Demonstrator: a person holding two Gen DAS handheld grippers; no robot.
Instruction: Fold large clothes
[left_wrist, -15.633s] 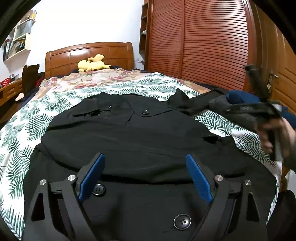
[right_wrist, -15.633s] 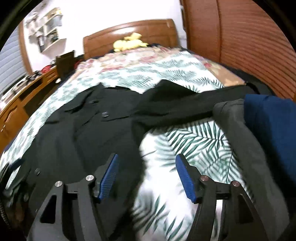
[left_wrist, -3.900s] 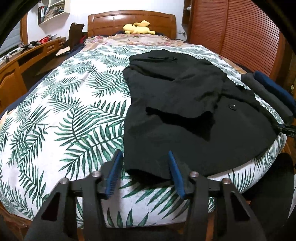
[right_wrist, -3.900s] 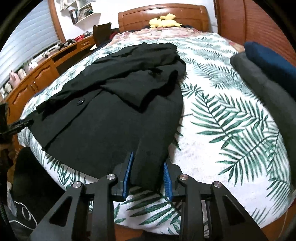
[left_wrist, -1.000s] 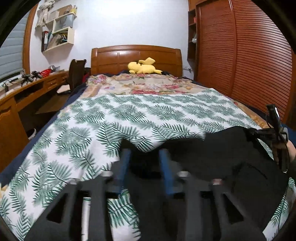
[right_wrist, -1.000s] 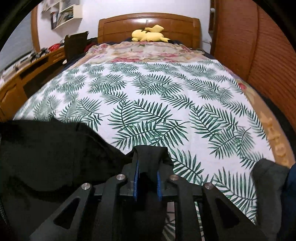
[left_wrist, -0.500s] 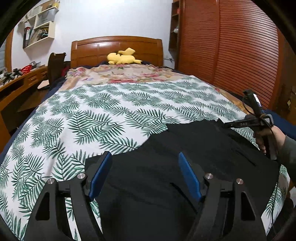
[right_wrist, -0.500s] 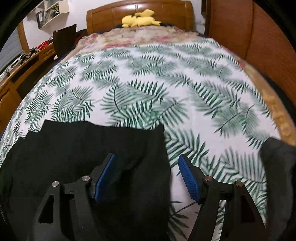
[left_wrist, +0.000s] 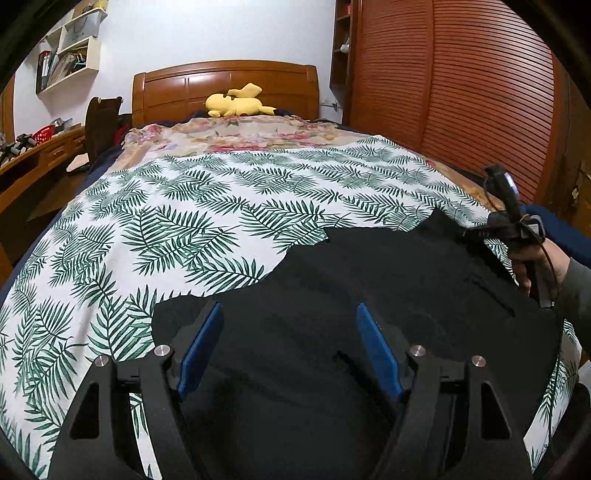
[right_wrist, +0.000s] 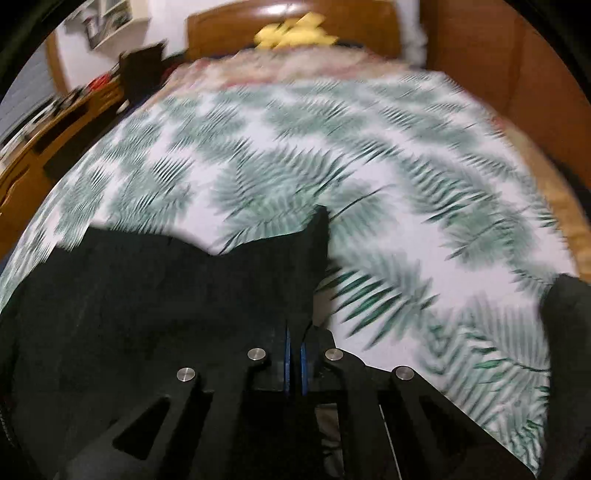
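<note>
While the coat (left_wrist: 369, 295) lay doubled on the near end of the bed (left_wrist: 207, 206), both grippers sat low over its near edge. It was a black garment, its folded upper edge running uneven across the leaf-print sheet, one corner sticking up at the right side (right_wrist: 319, 229).

Left gripper (left_wrist: 288, 347): jaws wide apart, blue pads clear on both sides, nothing pinched. Black cloth lay below and between them, not gripped.

Right gripper (right_wrist: 294, 354): pads closed nearly together at the coat's right edge. That view was motion-blurred, so I couldn't tell whether cloth was caught between them or they had closed on nothing. In the left view the person's hand (left_wrist: 543, 266) held it at the coat's far right edge.

Progress, my read: roughly midway. One lengthwise fold looked done, since the coat covered only the lower part of the bed. Left to do: probably another fold to make it compact, square the ragged edge, flatten that raised corner. A grey and blue pile (right_wrist: 569, 332) sat at the right edge, touching nothing.
</note>
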